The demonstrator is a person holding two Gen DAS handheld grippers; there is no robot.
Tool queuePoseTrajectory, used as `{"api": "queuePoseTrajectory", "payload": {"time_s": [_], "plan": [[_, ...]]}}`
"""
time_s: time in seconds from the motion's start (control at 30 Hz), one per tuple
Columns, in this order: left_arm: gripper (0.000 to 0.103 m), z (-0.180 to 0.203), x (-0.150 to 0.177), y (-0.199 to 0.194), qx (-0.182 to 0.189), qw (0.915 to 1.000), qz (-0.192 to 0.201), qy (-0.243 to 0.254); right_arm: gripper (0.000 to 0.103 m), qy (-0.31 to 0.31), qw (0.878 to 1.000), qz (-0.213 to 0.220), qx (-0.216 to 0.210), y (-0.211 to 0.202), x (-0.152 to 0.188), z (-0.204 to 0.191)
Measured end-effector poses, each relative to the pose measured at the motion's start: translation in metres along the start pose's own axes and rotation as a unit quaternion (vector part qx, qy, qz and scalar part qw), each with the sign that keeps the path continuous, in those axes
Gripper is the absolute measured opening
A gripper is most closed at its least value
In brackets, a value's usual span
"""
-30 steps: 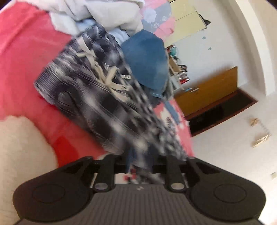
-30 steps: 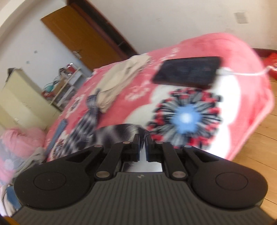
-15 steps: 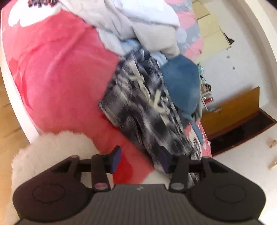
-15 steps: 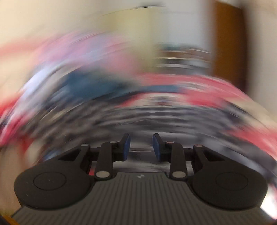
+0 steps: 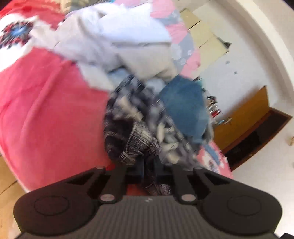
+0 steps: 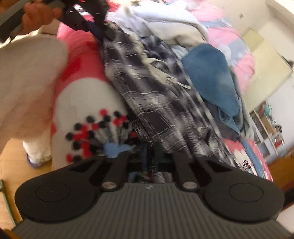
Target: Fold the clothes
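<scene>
A dark plaid garment (image 5: 136, 132) with pale drawstrings lies bunched on the red bedspread (image 5: 46, 110). My left gripper (image 5: 148, 165) has its jaws closing down on a fold of this cloth, and the fabric is pinched between the pads. In the right wrist view the plaid garment (image 6: 147, 88) stretches from top left to bottom centre. My right gripper (image 6: 150, 158) has its jaws closing on the near edge, with cloth between the pads. The left gripper (image 6: 100, 36), held by a hand (image 6: 36, 12), grips the far corner.
A blue garment (image 5: 185, 110) lies against the plaid one, and a heap of white and grey clothes (image 5: 119, 42) lies behind. A fluffy white sleeve (image 6: 27, 82) fills the left. A wooden door (image 5: 244, 117) and pale cupboards (image 5: 205, 36) stand past the bed.
The left gripper opened, moved onto the plaid garment's edge and shut on it. The right gripper swung across from the bed's other end, rolled over, opened briefly and shut on the plaid cloth.
</scene>
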State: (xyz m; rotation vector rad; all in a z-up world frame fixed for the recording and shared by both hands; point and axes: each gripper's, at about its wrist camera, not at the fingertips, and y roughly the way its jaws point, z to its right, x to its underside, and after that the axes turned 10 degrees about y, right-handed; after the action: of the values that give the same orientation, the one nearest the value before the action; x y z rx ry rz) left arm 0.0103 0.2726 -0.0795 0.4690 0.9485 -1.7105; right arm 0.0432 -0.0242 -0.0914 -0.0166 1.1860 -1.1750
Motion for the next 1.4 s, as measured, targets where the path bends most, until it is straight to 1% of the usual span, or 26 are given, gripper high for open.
{"api": "queuePoseTrajectory", "payload": {"time_s": [0.07, 0.1, 0.17, 0.2, 0.27, 0.33, 0.4, 0.47, 0.6, 0.63, 0.67, 0.73, 0.77, 0.8, 0.83, 0.9, 0.93, 1.0, 1.03, 1.1, 1.17, 1.2, 1.23, 1.27, 1.3, 1.4], "plan": [[0.008, 0.004, -0.019, -0.013, 0.023, 0.9997, 0.005, -0.008, 0.002, 0.03, 0.999, 0.003, -0.027, -0.015, -0.012, 0.01], [0.008, 0.006, -0.029, -0.02, 0.028, 0.9996, 0.004, -0.009, 0.002, 0.051, 0.997, 0.006, -0.05, -0.024, -0.016, 0.015], [0.009, 0.005, -0.042, -0.028, 0.026, 0.9996, -0.011, -0.004, 0.002, 0.096, 0.989, 0.014, -0.111, -0.041, -0.023, 0.026], [0.009, 0.001, -0.043, -0.027, 0.016, 0.9996, -0.025, 0.0, 0.002, 0.107, 0.984, 0.015, -0.138, -0.047, -0.023, 0.027], [0.009, -0.01, -0.035, -0.02, -0.016, 0.9981, -0.059, 0.004, 0.002, 0.118, 0.978, 0.004, -0.171, -0.043, -0.018, 0.024], [0.009, -0.025, -0.019, -0.011, -0.051, 0.9943, -0.094, 0.002, 0.002, 0.13, 0.972, -0.017, -0.193, -0.028, -0.008, 0.017], [0.009, -0.038, -0.003, -0.009, -0.068, 0.9916, -0.11, -0.011, 0.002, 0.147, 0.965, -0.043, -0.212, -0.009, 0.003, 0.011], [0.009, -0.043, 0.001, -0.016, -0.066, 0.9919, -0.105, -0.025, 0.002, 0.145, 0.964, -0.051, -0.216, -0.003, 0.007, 0.008], [0.011, -0.043, 0.004, -0.022, -0.068, 0.9931, -0.095, -0.009, 0.002, 0.148, 0.962, -0.041, -0.225, -0.006, 0.007, 0.011], [0.014, -0.042, 0.006, -0.022, -0.069, 0.9929, -0.097, 0.003, 0.004, 0.155, 0.961, -0.045, -0.227, -0.003, 0.009, 0.011], [0.023, -0.041, 0.007, -0.022, -0.074, 0.9925, -0.097, 0.014, 0.005, 0.165, 0.959, -0.047, -0.225, 0.0, 0.012, 0.01], [0.032, -0.038, 0.005, -0.031, -0.085, 0.9921, -0.089, 0.026, 0.006, 0.19, 0.957, -0.047, -0.216, 0.002, 0.017, 0.008], [0.035, -0.037, 0.003, -0.037, -0.088, 0.9923, -0.081, 0.032, 0.009, 0.207, 0.953, -0.042, -0.215, -0.001, 0.019, 0.009], [0.036, -0.036, 0.001, -0.043, -0.097, 0.9921, -0.07, 0.039, 0.012, 0.226, 0.949, -0.037, -0.219, -0.005, 0.021, 0.011], [0.037, -0.034, -0.002, -0.051, -0.11, 0.9912, -0.058, 0.046, 0.019, 0.249, 0.942, -0.032, -0.223, -0.01, 0.025, 0.015], [0.04, -0.03, -0.007, -0.064, -0.131, 0.989, -0.034, 0.059, 0.028, 0.305, 0.925, -0.021, -0.227, -0.018, 0.035, 0.024], [0.04, -0.028, -0.011, -0.069, -0.136, 0.9884, -0.024, 0.062, 0.029, 0.332, 0.916, -0.015, -0.226, -0.023, 0.042, 0.029], [0.041, -0.017, -0.017, -0.073, -0.13, 0.9885, -0.013, 0.075, 0.03, 0.391, 0.896, 0.001, -0.209, -0.04, 0.06, 0.044], [0.043, -0.007, -0.019, -0.072, -0.122, 0.9885, -0.011, 0.088, 0.031, 0.42, 0.886, 0.009, -0.196, -0.048, 0.07, 0.052], [0.048, 0.021, -0.016, -0.061, -0.098, 0.9871, -0.014, 0.126, 0.032, 0.486, 0.858, 0.038, -0.161, -0.073, 0.096, 0.074], [0.055, 0.053, -0.006, -0.041, -0.059, 0.9854, -0.033, 0.156, 0.034, 0.549, 0.824, 0.072, -0.12, -0.099, 0.126, 0.099], [0.056, 0.067, 0.001, -0.028, -0.036, 0.9852, -0.05, 0.16, 0.035, 0.572, 0.81, 0.09, -0.093, -0.112, 0.14, 0.111], [0.057, 0.081, 0.008, -0.014, -0.014, 0.9841, -0.067, 0.164, 0.036, 0.588, 0.799, 0.105, -0.062, -0.126, 0.154, 0.123], [0.057, 0.095, 0.015, -0.001, 0.008, 0.9823, -0.083, 0.167, 0.038, 0.596, 0.794, 0.118, -0.023, -0.139, 0.167, 0.138], [0.057, 0.109, 0.025, 0.013, 0.027, 0.9791, -0.101, 0.175, 0.039, 0.595, 0.794, 0.125, 0.021, -0.152, 0.178, 0.154], [0.056, 0.154, 0.057, 0.051, 0.067, 0.9635, -0.15, 0.212, 0.043, 0.567, 0.801, 0.107, 0.157, -0.179, 0.204, 0.209]]}}
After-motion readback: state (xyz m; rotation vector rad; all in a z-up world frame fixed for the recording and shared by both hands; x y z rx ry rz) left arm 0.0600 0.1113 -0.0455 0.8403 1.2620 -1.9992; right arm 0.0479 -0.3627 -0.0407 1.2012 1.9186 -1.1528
